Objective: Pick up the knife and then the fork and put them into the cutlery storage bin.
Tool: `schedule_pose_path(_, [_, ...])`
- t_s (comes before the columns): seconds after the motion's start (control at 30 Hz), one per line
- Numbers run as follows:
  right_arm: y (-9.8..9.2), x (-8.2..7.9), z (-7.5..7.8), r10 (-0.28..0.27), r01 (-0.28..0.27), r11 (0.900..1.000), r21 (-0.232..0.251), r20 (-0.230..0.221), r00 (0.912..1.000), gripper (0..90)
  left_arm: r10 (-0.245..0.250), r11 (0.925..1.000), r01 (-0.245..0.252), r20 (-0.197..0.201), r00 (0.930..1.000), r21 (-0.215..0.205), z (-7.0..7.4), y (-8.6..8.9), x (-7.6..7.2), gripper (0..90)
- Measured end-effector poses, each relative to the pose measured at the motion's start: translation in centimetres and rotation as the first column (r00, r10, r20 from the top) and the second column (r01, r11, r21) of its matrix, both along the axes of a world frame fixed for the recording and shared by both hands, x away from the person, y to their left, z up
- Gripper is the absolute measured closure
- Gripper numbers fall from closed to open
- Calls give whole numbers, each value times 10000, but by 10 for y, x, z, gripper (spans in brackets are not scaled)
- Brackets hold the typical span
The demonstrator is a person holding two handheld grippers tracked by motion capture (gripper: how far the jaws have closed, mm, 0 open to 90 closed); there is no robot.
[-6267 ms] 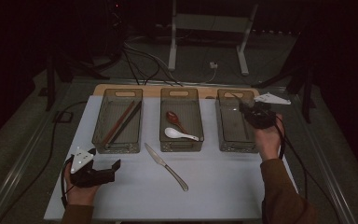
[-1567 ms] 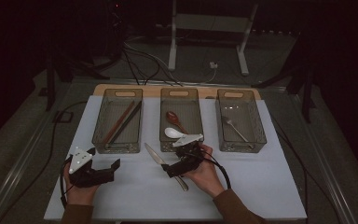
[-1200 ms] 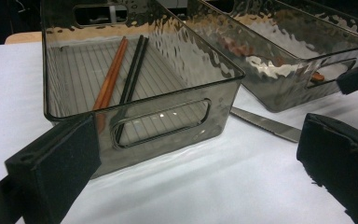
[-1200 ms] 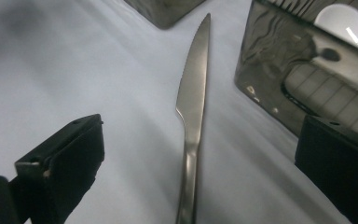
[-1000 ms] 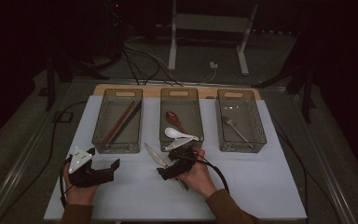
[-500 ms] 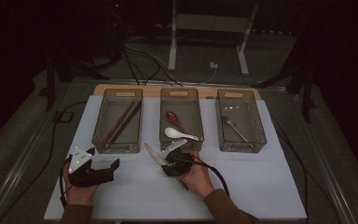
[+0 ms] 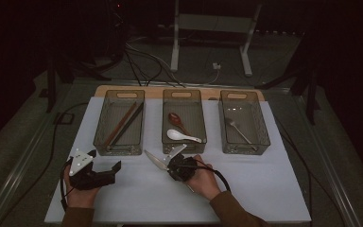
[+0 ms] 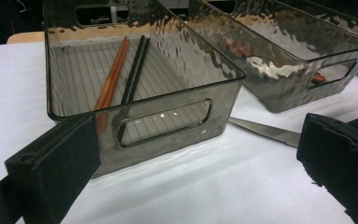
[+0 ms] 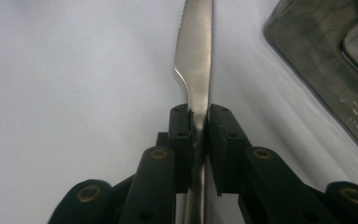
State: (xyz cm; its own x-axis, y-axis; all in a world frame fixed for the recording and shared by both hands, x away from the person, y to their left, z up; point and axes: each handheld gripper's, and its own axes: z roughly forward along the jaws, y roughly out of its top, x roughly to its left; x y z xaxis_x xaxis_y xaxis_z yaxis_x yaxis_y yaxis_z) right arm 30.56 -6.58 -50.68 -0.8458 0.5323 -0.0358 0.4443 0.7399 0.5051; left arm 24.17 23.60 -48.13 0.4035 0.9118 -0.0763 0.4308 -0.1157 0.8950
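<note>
1. On the white table cover [image 7: 246, 189], just in front of the middle bin [image 7: 184, 120], the right gripper [image 7: 179, 166] held a table knife [image 7: 155, 160]; its jaws had just been closing with the knife between them.
2. The right gripper view showed what the high view could not: both black pads [image 9: 182, 140] pressed flat against the knife [image 9: 196, 60] where blade meets handle, the serrated blade running forward over the cover.
3. From above, the knife's blade pointed away to the left, toward the gap between the left bin [image 7: 119, 122] and the middle bin, while the hand covered most of the handle.
4. The left gripper [image 7: 92, 174] rested near the table's front left corner with its jaws spread wide and nothing between them.
5. The left gripper view looked past those jaws to the left bin [image 8: 135, 93], close ahead, with brown and black chopsticks [image 8: 121, 70] lying inside, and the knife blade [image 8: 265, 132] lay on the cover to its right.
6. The middle bin held a white spoon [image 7: 182, 136] and a brown spoon [image 7: 176, 119]; the right bin [image 7: 244, 122] held a metal fork [image 7: 238, 131].
</note>
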Motion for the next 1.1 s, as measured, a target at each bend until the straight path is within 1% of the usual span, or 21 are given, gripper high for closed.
schedule_pose_path(0.17, [-9, -6, 1, 283, -283, 9994, -212, 23, 9996, 803, -39, 10000, 39, -11, 10000, 0, 0, -1, 0, 6])
schedule_pose_path(0.33, [-23, -13, 2, 653, -654, 9975, -256, -60, 9979, 804, -58, 10000, 58, -28, 10000, 31, -1, -3, 0, 6])
schedule_pose_path(0.53, [-41, -20, 3, 1105, -1108, 9933, -338, -127, 9938, 804, -90, 9999, 90, -37, 10000, 51, -1, -4, 0, 6])
schedule_pose_path(0.67, [-51, -21, 3, 979, -983, 9950, -166, -233, 9949, 799, -125, 9999, 126, -76, 9999, 72, -2, -6, 1, 6])
schedule_pose_path(0.83, [-48, -23, 3, 932, -932, 9953, -271, -11, 9956, 757, -157, 9998, 158, -101, 9998, 106, -2, -7, 1, 6])
schedule_pose_path(0.97, [-44, -23, 3, 893, -887, 9955, -334, 177, 9958, 744, -164, 9998, 165, -101, 9998, 106, -3, -7, 1, 6])
schedule_pose_path(1.03, [-40, -23, 3, 935, -927, 9949, -399, 178, 9955, 751, -171, 9998, 172, -99, 9998, 104, -3, -7, 1, 6])
schedule_pose_path(1.1, [-38, -23, 3, 874, -870, 9949, -506, 42, 9962, 763, -179, 9998, 180, -108, 9998, 99, -3, -7, 1, 6])
